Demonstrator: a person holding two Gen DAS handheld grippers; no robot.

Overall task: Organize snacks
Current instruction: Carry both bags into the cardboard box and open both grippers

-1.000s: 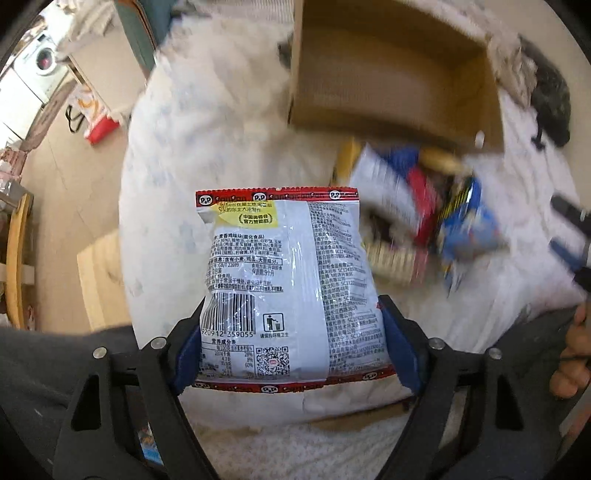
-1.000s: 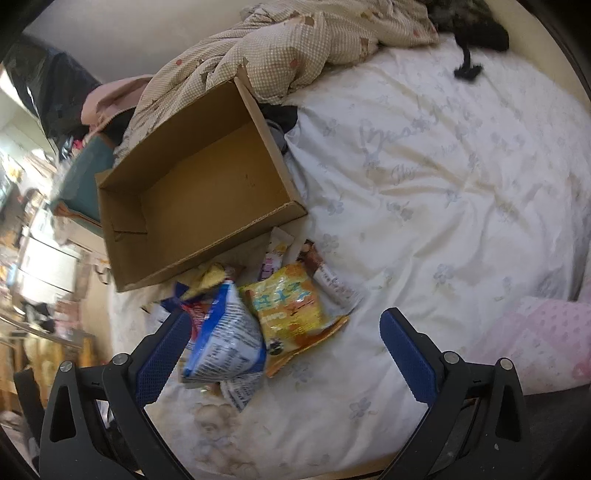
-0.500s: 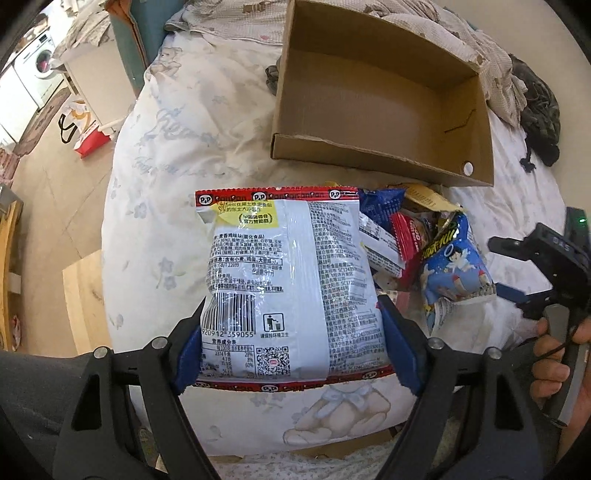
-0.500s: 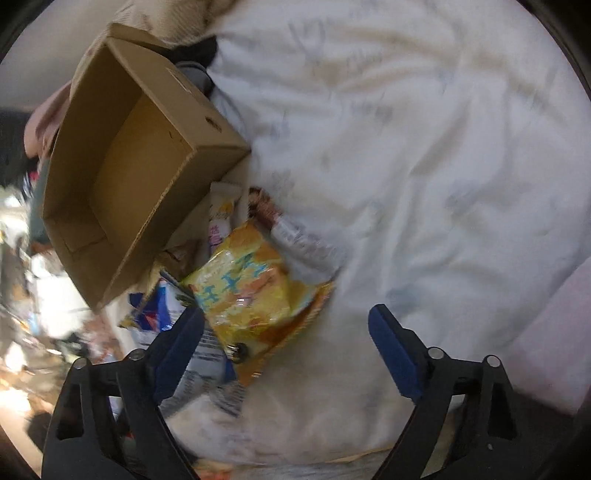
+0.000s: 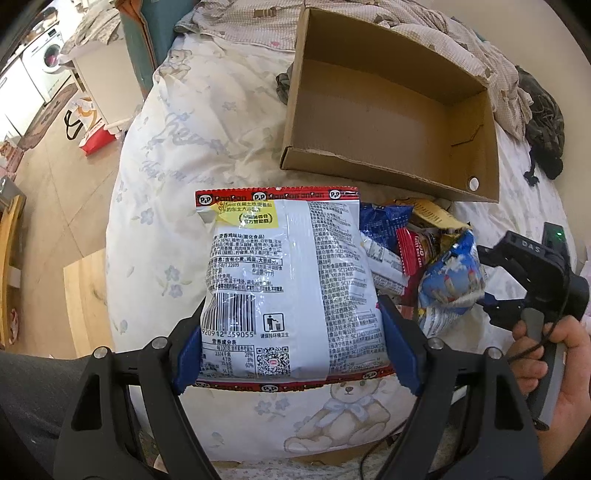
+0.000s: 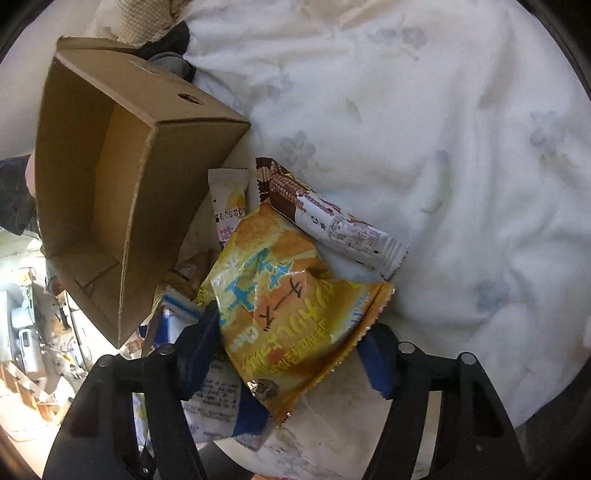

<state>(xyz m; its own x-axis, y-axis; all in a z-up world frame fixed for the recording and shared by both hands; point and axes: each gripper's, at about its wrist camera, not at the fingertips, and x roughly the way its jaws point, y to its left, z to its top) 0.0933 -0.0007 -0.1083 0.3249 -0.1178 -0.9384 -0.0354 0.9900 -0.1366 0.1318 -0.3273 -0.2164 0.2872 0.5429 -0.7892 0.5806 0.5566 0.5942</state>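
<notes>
My left gripper [image 5: 291,350] is shut on a white snack bag with red edges [image 5: 288,280] and holds it above the bed, short of the empty cardboard box [image 5: 388,122]. A pile of snacks [image 5: 417,254] lies just in front of the box. My right gripper [image 6: 288,354] is down in that pile, its blue pads either side of a yellow-orange snack bag [image 6: 291,295]; I cannot tell whether they press it. A brown wafer bar [image 6: 325,214] and a white stick pack [image 6: 227,199] lie beyond. The box [image 6: 122,206] stands at its left.
The white floral bedsheet [image 6: 443,147] spreads to the right. A rumpled checked quilt [image 5: 443,33] and dark clothing [image 5: 543,122] lie behind the box. The bed edge drops to the floor at the left [image 5: 55,221]. The right gripper shows in the left wrist view [image 5: 524,280].
The right gripper has come down into the snack pile and its pads now flank the yellow-orange bag. The left gripper still holds the white bag, with the box nearer and sharper in its view.
</notes>
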